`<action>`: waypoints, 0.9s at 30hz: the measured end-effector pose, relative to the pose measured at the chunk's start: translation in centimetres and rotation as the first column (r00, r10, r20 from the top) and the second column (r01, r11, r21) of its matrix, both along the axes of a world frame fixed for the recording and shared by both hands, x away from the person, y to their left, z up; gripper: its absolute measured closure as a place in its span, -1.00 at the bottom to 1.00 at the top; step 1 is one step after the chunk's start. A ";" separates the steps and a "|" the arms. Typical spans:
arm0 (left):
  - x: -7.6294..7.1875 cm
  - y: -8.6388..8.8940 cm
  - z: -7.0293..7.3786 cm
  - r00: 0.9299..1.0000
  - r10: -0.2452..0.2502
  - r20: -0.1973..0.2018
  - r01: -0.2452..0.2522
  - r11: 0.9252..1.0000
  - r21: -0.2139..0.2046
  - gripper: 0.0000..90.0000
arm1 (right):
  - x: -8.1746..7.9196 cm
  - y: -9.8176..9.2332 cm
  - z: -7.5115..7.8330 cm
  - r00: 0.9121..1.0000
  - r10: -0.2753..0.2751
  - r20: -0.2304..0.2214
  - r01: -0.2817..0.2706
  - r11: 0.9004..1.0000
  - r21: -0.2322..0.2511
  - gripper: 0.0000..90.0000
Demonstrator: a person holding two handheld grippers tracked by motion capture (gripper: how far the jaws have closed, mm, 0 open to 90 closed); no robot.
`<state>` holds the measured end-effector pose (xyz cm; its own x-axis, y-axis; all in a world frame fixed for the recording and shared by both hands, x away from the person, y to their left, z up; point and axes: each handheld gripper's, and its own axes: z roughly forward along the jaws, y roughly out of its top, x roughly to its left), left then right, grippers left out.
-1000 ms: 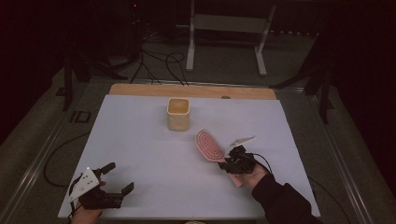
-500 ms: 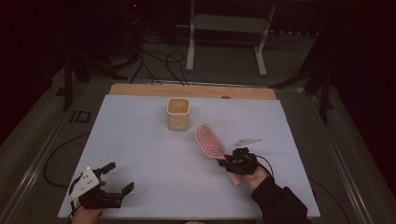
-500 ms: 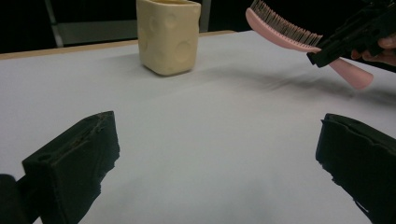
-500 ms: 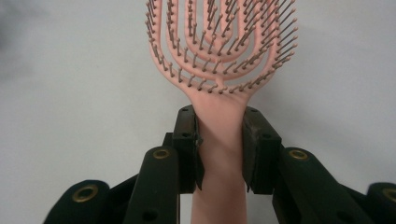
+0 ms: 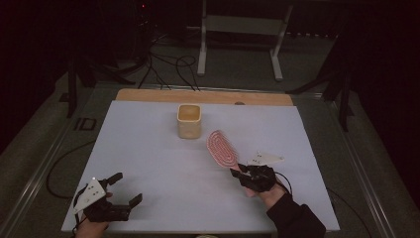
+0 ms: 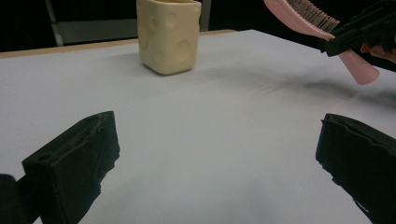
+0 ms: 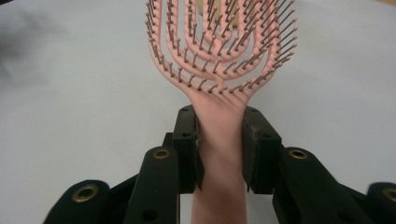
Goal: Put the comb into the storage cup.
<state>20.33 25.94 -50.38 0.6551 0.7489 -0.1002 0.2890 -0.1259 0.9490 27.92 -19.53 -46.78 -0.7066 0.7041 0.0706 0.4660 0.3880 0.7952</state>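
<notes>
A pink hairbrush with dark bristles hangs just above the white table, right of the middle. My right gripper is shut on its handle, and the brush head points away toward a cream cup. In the right gripper view the jaws of my right gripper press on both sides of the hairbrush handle. My left gripper rests at the near left corner, open, with nothing between its jaws. The left gripper view has my left gripper over bare table, the cup ahead and the hairbrush at upper right.
The cup stands upright at the table's far middle, in front of a wooden strip along the far edge. Cables and a metal stand sit on the floor beyond.
My right gripper has drifted slightly to the right and toward the near edge, still holding the hairbrush. The left gripper has stayed in place.
</notes>
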 end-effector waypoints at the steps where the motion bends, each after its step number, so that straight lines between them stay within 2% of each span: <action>1: 0.0 0.0 0.0 1.000 0.001 0.001 -0.001 1.000 -0.002 -0.99 | -0.1 0.0 0.0 1.000 0.006 0.011 -0.006 1.000 0.001 0.56; 2: 0.0 0.0 0.0 1.000 0.002 0.002 -0.002 1.000 -0.002 -0.99 | -0.3 0.0 0.0 1.000 0.005 0.028 -0.005 1.000 0.008 0.56; 5: 0.0 0.0 0.0 1.000 0.001 0.001 -0.001 1.000 -0.004 -0.99 | -0.6 -0.1 0.0 0.999 0.010 0.038 -0.011 1.000 0.022 0.56; 6: 0.0 0.0 0.0 1.000 0.002 0.000 -0.002 1.000 -0.005 -0.99 | -0.8 -0.3 0.0 0.998 0.009 0.065 -0.011 1.000 0.025 0.56; 9: 0.0 0.0 0.0 1.000 -0.001 0.002 0.001 1.000 -0.001 -0.99 | -1.1 -0.5 0.1 0.997 0.001 0.074 -0.005 0.999 0.049 0.56; 12: 0.0 0.0 0.0 1.000 0.000 0.000 0.000 1.000 -0.005 -0.99 | -1.5 -0.9 0.1 0.995 0.000 0.096 -0.008 0.997 0.081 0.56; 16: 0.0 0.0 0.0 1.000 -0.003 0.000 0.003 1.000 -0.001 -0.99 | -2.2 -1.6 0.2 0.992 -0.004 0.123 -0.015 0.988 0.154 0.56; 19: 0.0 -0.1 -0.1 1.000 -0.004 -0.002 0.004 1.000 0.000 -0.99 | -2.5 -1.9 0.4 0.989 -0.013 0.146 -0.009 0.989 0.150 0.56; 23: 0.0 -0.1 -0.1 1.000 -0.004 -0.002 0.004 1.000 0.001 -0.99 | -2.9 -2.4 0.3 0.987 -0.009 0.159 -0.019 0.984 0.177 0.56; 24: 0.0 -0.1 -0.1 1.000 -0.004 -0.004 0.004 1.000 -0.001 -0.99 | -3.3 -2.8 0.2 0.984 -0.019 0.179 -0.018 0.979 0.202 0.56; 27: 0.0 -0.2 -0.1 1.000 -0.011 -0.005 0.011 1.000 0.004 -0.99 | -3.5 -3.0 0.0 0.979 -0.031 0.200 -0.012 0.978 0.208 0.56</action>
